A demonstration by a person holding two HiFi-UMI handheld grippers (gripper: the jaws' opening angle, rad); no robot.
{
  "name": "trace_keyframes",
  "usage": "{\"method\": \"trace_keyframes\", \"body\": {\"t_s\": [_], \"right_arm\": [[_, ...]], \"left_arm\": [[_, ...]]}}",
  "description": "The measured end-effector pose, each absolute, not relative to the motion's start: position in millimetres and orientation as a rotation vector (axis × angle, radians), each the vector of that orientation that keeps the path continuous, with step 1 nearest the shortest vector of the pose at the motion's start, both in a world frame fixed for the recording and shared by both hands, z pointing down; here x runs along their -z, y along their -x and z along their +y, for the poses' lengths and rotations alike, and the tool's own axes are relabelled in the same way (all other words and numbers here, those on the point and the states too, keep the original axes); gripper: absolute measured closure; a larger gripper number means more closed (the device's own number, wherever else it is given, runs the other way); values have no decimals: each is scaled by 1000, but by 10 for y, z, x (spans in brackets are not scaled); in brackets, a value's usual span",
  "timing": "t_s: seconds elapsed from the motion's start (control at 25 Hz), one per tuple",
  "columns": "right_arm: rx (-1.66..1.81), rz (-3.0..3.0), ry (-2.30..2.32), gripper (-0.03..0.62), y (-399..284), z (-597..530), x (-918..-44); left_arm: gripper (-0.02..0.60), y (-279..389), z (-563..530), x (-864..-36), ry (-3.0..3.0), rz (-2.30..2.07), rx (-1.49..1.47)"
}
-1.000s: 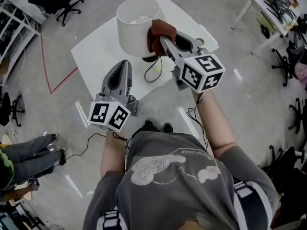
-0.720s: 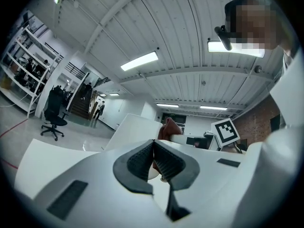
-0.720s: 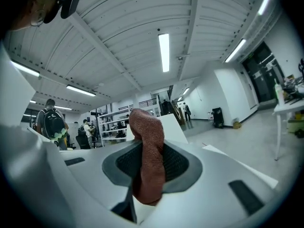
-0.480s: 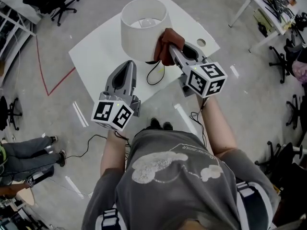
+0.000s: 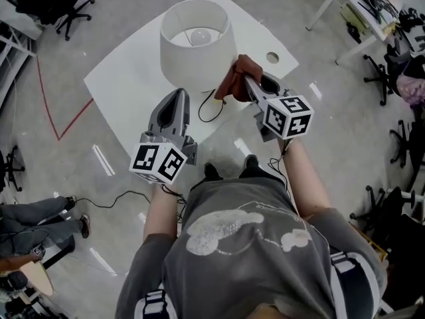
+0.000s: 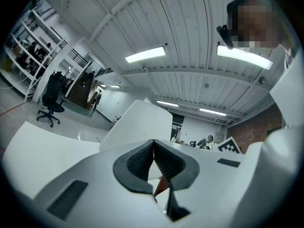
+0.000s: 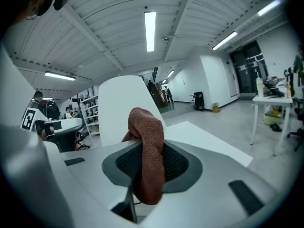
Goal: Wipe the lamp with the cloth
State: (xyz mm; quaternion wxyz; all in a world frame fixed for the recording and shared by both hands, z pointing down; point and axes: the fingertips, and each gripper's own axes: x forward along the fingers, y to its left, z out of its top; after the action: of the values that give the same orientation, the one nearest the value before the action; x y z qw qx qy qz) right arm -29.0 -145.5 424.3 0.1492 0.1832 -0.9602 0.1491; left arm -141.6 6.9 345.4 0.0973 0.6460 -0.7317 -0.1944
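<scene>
Near the frame's top centre, the right gripper (image 5: 246, 83) is pinching the cloth (image 5: 234, 78) just beside the lamp (image 5: 196, 45), while the left gripper (image 5: 177, 95) is hovering lower left, jaws together and empty.

Lamp (image 5: 196, 42), upper centre: off-white shade, plain.
Cloth (image 5: 232, 84), centre: rust-brown, plain.
Table (image 5: 126, 88): white.
Left gripper (image 5: 178, 95) and right gripper (image 5: 251, 84): pale grey shells with dark grey jaw pads.
Marker cubes (image 5: 157, 163): white with black square patterns.
Floor (image 5: 60, 151): glossy grey, with a red line at upper left.
Shirt (image 5: 252, 258), lower centre: grey with a pale print.
</scene>
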Motion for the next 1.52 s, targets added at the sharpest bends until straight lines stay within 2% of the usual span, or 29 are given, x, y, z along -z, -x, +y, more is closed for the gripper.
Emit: {"method": "trace_keyframes", "body": {"t_s": [0.36,0.76,1.2,1.52], "right_arm": [[-316,-2911,-271,497,468,-1780,-3833],[-233,-3073,141,497,781,-1888,-3102],[-295,-2954,385,497,765,-1912,-3538],[-290,-2812,335,497,713,-2018,-4152]], "left_arm": [[574,1387,146,-3352,-1759,-2420,562],[574,959,-103,-3096,-1579,-2634,530],[574,635,-286,-3235,-1367,-2734,546],[574,530,-298,-3427,-1308,-2706,551]]}}
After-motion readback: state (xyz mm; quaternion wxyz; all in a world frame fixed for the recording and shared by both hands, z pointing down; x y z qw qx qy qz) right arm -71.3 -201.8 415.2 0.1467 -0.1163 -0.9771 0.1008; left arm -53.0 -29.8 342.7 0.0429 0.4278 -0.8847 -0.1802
